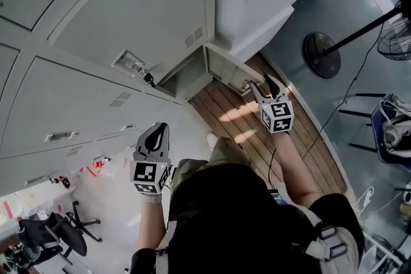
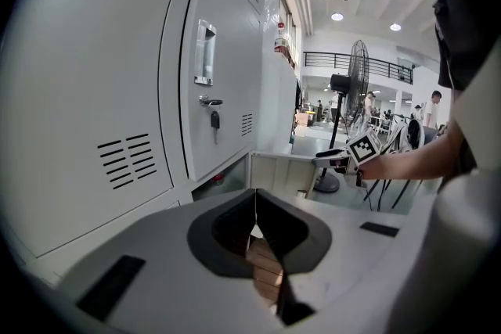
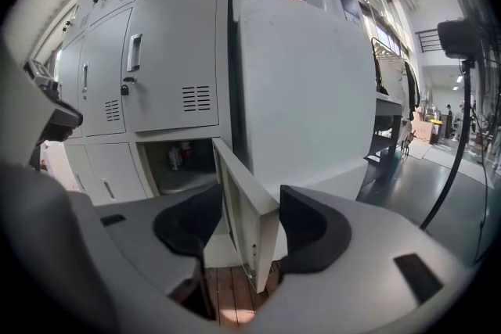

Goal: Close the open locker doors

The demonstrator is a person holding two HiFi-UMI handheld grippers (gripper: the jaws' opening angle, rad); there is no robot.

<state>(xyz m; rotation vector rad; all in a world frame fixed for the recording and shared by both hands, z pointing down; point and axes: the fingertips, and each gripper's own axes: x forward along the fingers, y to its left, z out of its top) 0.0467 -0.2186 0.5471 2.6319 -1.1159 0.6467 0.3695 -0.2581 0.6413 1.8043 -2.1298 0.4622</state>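
One door (image 1: pixel 228 68) stands open, low at the far right of the lockers (image 1: pixel 96 93) — the rest look shut, so one swing is left. The left gripper (image 1: pixel 156 138) hangs near; its own view shows jaws together, empty. Only the right gripper (image 1: pixel 263 85) view shows its jaws apart astride the door's edge — and bottles (image 3: pixel 180 155) inside.

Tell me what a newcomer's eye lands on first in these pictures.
First comes the open locker door in the bottom row, its edge standing between the open jaws of the right gripper. Next is the wall of grey lockers filling the left of the head view. Last is the standing fan on the floor to the right.
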